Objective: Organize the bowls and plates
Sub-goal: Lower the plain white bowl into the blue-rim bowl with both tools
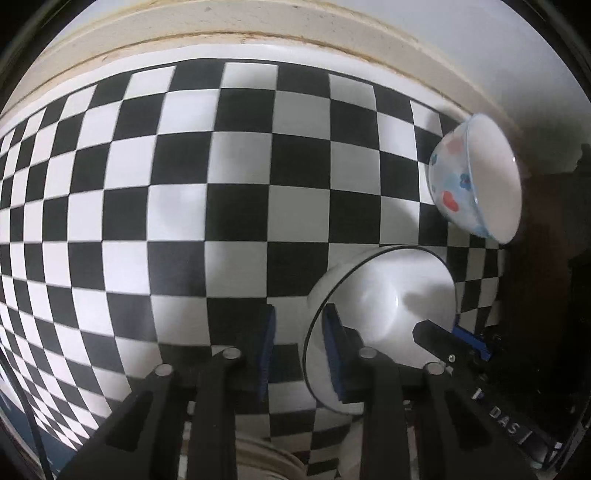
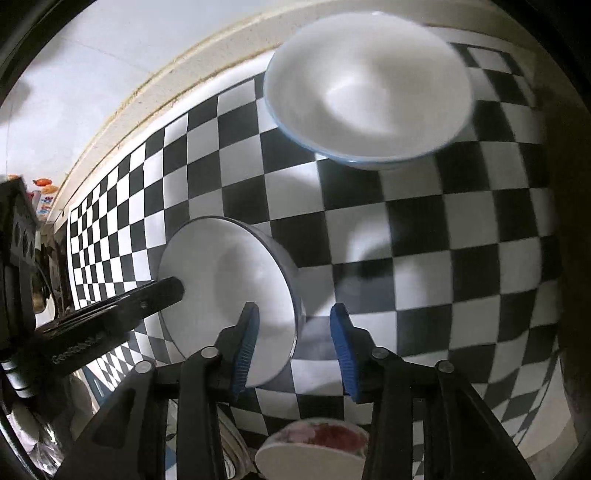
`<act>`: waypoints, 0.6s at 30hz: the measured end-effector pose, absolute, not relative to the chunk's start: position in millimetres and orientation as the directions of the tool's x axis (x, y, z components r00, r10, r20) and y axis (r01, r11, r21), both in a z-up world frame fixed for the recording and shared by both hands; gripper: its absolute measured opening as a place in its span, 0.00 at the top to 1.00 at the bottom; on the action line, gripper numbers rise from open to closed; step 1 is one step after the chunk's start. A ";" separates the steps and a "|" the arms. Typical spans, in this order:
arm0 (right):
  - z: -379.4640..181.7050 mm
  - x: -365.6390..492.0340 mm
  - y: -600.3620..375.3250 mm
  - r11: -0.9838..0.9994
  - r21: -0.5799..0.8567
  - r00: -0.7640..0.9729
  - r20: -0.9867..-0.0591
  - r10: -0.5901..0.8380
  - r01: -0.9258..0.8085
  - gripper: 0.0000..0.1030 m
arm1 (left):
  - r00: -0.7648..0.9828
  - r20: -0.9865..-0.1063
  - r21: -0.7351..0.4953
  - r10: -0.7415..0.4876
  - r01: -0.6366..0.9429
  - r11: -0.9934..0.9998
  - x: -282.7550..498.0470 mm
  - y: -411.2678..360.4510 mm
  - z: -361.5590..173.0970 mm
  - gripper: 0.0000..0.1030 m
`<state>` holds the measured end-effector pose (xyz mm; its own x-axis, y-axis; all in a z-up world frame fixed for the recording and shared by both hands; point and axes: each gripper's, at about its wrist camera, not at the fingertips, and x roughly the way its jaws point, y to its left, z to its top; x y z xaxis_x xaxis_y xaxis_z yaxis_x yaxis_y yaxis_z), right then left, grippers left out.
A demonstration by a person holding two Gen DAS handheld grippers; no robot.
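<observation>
- White ceramic bowl with a thin dark rim appears to sit on the black-and-white chequered cloth, flanked by two hand-held tools.
- Left gripper straddles one side of its rim and right gripper the opposite side. Each has its fingers slightly apart, one inside, one outside, and cloth shows past the outer pad, so neither is clamped on it. This is probably a two-sided lift being set up.
- Beyond that bowl stands a white bowl with red and blue flowers and a pale blue rim, well apart and untouched.
- Nearer than it, a red-flowered dish peeks in.
- Behind it all, past the cloth, runs a worn cream edge.
</observation>
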<state>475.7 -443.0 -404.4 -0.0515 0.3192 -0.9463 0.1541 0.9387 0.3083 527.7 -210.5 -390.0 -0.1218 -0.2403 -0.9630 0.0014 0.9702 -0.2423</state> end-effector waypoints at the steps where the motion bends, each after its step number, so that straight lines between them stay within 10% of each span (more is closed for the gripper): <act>1: -409.1 476.9 -440.8 0.942 0.300 -0.065 -0.948 0.312 0.150 0.84 | -0.118 -0.965 -0.237 -0.234 0.013 0.971 527.4 -213.5 -391.0 0.87; 18: -397.5 471.5 -429.9 0.961 0.261 -0.061 -0.962 0.267 0.097 0.93 | -0.060 -0.981 -0.189 -0.183 0.111 0.976 498.9 -230.3 -362.3 0.93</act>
<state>471.5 -429.9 -397.5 -0.0609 0.2671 -0.9617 0.0969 0.9606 0.2606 498.9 -230.3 -362.3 -0.0604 -0.1833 -0.9812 0.1111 0.9757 -0.1891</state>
